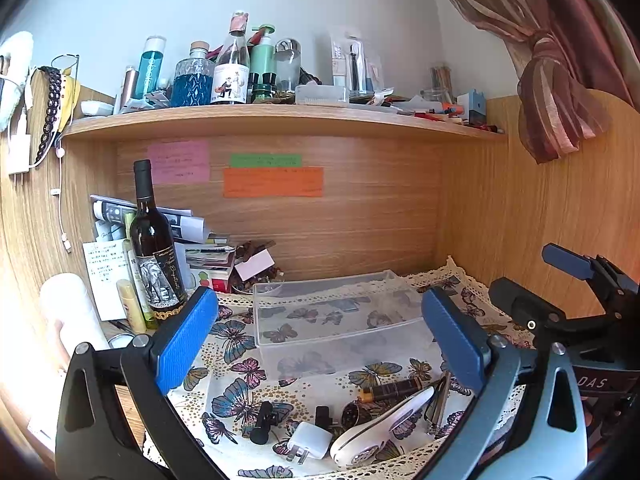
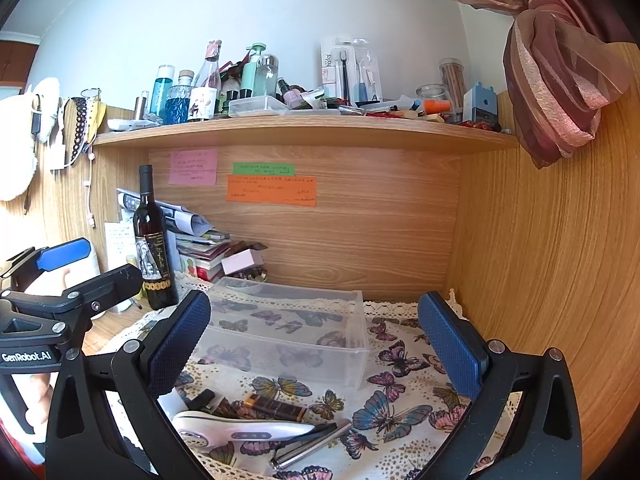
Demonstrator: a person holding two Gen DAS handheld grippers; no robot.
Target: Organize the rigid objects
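A clear plastic box (image 1: 340, 320) stands empty on the butterfly cloth (image 1: 232, 364); it also shows in the right wrist view (image 2: 288, 332). In front of it lie a white handheld device (image 1: 380, 428), a white plug adapter (image 1: 308, 440), a black clip (image 1: 262, 422), a brown tube (image 1: 390, 390) and metal clippers (image 1: 438, 402). My left gripper (image 1: 320, 340) is open and empty above these items. My right gripper (image 2: 316, 344) is open and empty; the white device (image 2: 244, 432), brown tube (image 2: 276, 406) and clippers (image 2: 308, 446) lie below it.
A dark wine bottle (image 1: 154, 248) stands left of the box beside stacked papers and books (image 1: 200, 248). A wooden shelf (image 1: 280, 118) above carries several bottles and clutter. Wood panels enclose the back and right. A tied curtain (image 1: 552, 92) hangs at upper right.
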